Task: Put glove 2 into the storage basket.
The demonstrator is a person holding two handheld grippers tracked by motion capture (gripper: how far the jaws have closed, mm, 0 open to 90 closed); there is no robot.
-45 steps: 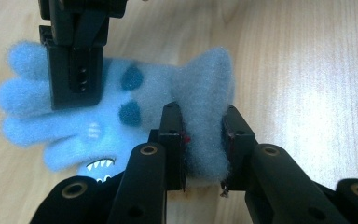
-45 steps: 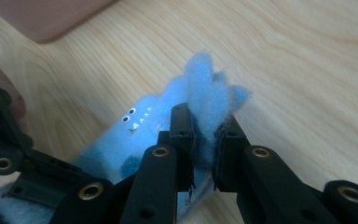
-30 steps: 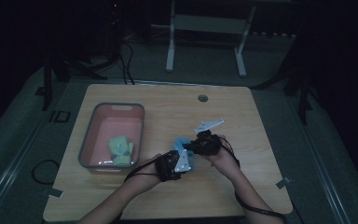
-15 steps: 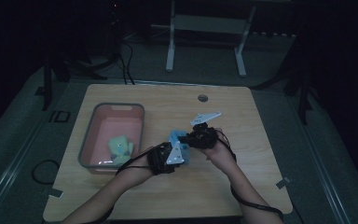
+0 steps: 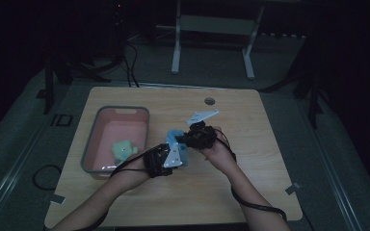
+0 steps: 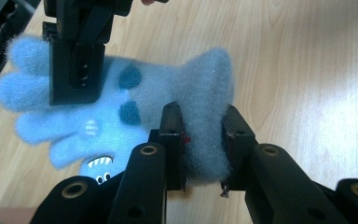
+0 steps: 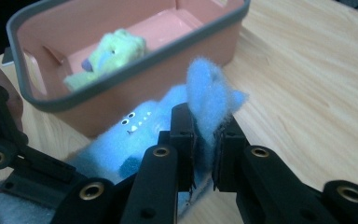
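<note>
A fuzzy blue glove (image 6: 121, 107) with dark spots and a small monster face hangs between my two grippers above the wooden table (image 5: 250, 183). My left gripper (image 6: 204, 135) is shut on the glove's cuff. My right gripper (image 7: 205, 135) is shut on one of its finger tips. In the high view the left gripper (image 5: 171, 155) and the right gripper (image 5: 188, 137) sit close together at the table's middle, with the glove (image 5: 175, 135) bunched between them, just right of the bin.
A pink bin with a grey rim (image 5: 123, 109) stands on the left half of the table, and a pale green plush toy (image 5: 123, 150) lies inside it. A round cable hole (image 5: 209, 101) is near the far edge. Dark floor and a stand's legs lie beyond.
Both hands have risen and shifted a little left toward the bin, carrying the glove with them. Both grips stay as they were.
</note>
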